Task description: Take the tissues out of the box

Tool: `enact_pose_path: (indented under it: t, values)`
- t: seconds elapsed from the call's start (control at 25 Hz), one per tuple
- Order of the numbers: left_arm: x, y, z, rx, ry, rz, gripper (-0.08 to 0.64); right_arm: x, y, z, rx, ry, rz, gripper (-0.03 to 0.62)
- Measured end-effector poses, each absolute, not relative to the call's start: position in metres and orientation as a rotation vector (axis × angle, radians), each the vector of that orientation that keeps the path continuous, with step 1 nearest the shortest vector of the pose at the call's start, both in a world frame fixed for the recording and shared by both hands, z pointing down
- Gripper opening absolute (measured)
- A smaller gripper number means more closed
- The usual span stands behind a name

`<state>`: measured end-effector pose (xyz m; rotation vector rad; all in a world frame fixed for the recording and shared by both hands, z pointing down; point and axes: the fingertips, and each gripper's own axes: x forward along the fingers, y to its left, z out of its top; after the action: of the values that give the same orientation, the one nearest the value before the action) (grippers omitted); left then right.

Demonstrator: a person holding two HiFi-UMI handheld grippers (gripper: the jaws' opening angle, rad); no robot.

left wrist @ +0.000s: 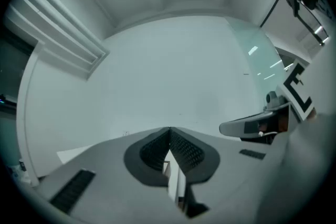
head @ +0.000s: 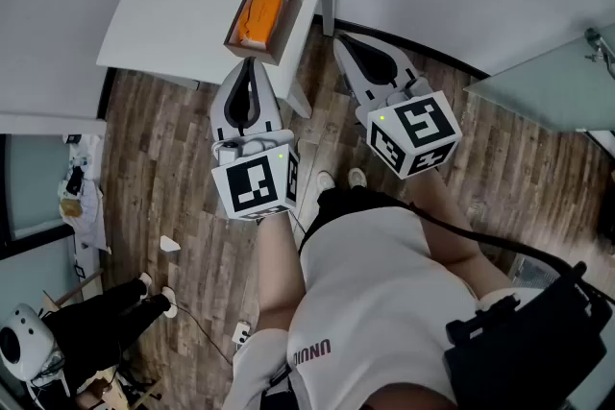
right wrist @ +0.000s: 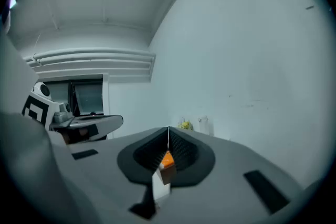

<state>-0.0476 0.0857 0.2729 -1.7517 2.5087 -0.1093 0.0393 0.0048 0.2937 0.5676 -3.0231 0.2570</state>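
Orange tissues (head: 259, 15) lie folded in an open rectangular brown cardboard box (head: 236, 32) at the near edge of the smooth white table (head: 163, 14). Just short of it, over wood-grain plank floor (head: 173, 168), the tapered grey left gripper (head: 252, 62) is clenched empty, its ribbed pads meeting; the matching right gripper (head: 338, 38) is likewise pinched closed on nothing

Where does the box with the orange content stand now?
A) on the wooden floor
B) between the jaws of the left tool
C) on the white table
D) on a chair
C: the box rests on the white table, close to its near edge.
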Motion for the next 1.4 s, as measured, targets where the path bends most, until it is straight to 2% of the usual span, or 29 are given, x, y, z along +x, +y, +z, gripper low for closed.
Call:
enact_pose_path:
  t: [0.8, 1.4]
  values:
    - [-0.051, 0.092, 0.279, -1.813, 2.480, -0.114, 0.014, 0.029, 0.012, 0.299, 0.565, -2.986, 0.177, 0.025]
    - [-0.080, 0.113, 0.281, -1.893, 2.428, -0.128, 0.014, 0.023, 0.022, 0.287, 0.762, -2.976, 0.215, 0.025]
